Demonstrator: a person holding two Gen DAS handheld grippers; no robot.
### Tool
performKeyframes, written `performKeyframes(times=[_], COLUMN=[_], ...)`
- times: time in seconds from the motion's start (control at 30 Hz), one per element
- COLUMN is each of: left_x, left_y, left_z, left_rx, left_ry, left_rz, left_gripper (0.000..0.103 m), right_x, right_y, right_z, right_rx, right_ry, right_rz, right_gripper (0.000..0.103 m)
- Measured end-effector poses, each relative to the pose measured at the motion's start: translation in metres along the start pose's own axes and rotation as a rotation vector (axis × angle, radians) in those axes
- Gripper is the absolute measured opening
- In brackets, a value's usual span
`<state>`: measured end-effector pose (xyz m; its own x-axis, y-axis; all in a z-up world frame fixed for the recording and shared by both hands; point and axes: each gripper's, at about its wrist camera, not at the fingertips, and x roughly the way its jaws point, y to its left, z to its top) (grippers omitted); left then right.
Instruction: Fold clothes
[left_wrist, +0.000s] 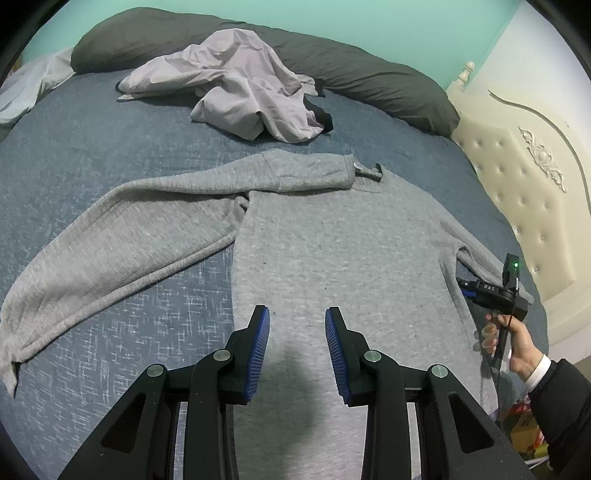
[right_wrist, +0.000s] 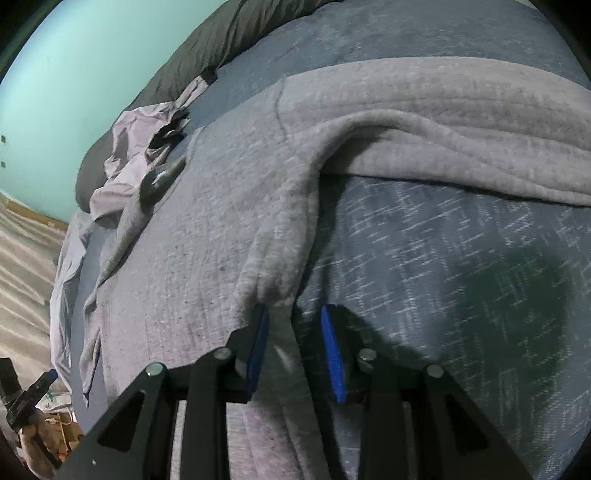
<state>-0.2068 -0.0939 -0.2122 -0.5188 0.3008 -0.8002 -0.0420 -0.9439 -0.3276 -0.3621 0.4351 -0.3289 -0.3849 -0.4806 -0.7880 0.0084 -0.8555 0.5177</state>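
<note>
A grey sweatshirt (left_wrist: 332, 240) lies flat on the blue bed cover (left_wrist: 74, 140). One sleeve (left_wrist: 110, 229) stretches out to the left and the other is folded across the chest near the collar. My left gripper (left_wrist: 297, 314) hovers open over the lower body of the sweatshirt, with nothing between its blue pads. My right gripper (right_wrist: 293, 314) is open at the sweatshirt's (right_wrist: 207, 240) side edge under the armpit, and a fold of grey cloth runs between its fingers. In the left wrist view a hand holds the right gripper (left_wrist: 491, 291) at the garment's right side.
A crumpled lilac garment (left_wrist: 236, 85) lies behind the sweatshirt, against a long dark grey pillow (left_wrist: 369, 70). A cream tufted headboard (left_wrist: 524, 184) borders the bed on the right. Boxes and clutter sit on the floor (left_wrist: 524, 432) beside the bed.
</note>
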Motion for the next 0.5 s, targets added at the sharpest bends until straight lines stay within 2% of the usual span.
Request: performKeyframes(times=[0.17, 0.27, 0.3, 0.5], left_x=[0.001, 0.0, -0.001, -0.006], left_y=[-0.001, -0.001, -0.002, -0.002], left_z=[-0.001, 0.0, 0.0, 0.001], left_rx=[-0.001, 0.003, 0.004, 0.004], left_ry=[0.003, 0.0, -0.001, -0.01], left_rz=[-0.003, -0.001, -0.002, -0.003], left_gripper=[0.034, 0.034, 0.034, 0.034], right_x=[0.009, 0.008, 0.006, -0.017], right_y=[0.015, 0.022, 0.022, 0.014], right_z=[-0.01, -0.014, -0.015, -0.014], right_rx=[-0.102, -0.145, -0.149, -0.131], right_ry=[0.042, 0.046, 0.04, -0.001], right_rz=[-0.085, -0.132, -0.139, -0.15], right_gripper=[0.028, 0.007, 0.004, 0.002])
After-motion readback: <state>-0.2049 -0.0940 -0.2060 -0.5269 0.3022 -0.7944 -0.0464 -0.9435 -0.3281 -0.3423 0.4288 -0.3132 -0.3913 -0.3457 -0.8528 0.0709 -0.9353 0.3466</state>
